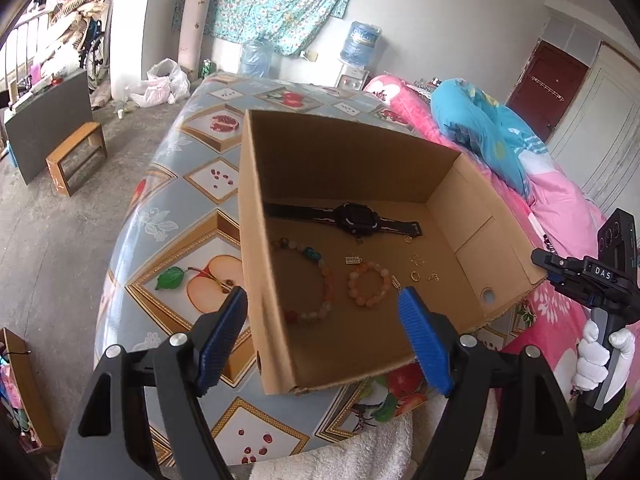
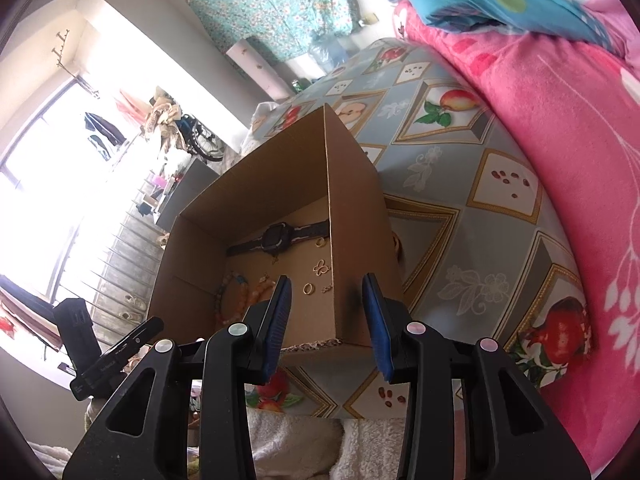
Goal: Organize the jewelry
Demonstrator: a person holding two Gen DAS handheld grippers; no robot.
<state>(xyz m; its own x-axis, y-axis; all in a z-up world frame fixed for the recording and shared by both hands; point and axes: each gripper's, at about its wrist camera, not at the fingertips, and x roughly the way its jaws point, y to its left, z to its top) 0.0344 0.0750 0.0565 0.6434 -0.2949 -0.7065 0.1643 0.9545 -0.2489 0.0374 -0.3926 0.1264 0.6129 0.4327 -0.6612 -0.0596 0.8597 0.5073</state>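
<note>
Bracelets [image 2: 236,300] half hidden behind right tongs [image 2: 326,322]

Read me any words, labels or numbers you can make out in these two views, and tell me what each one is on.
"DAS": white letters on the black body of the right gripper, seen from the left wrist.
Water jug label: blue print, too blurred to read.
Small white print on the left gripper body, in the right wrist view: too small to read.
Watch face in the cardboard box: dark, nothing legible.

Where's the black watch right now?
In the left wrist view, the black watch lies flat inside the cardboard box, along its far wall, beyond the two bead bracelets.
</note>
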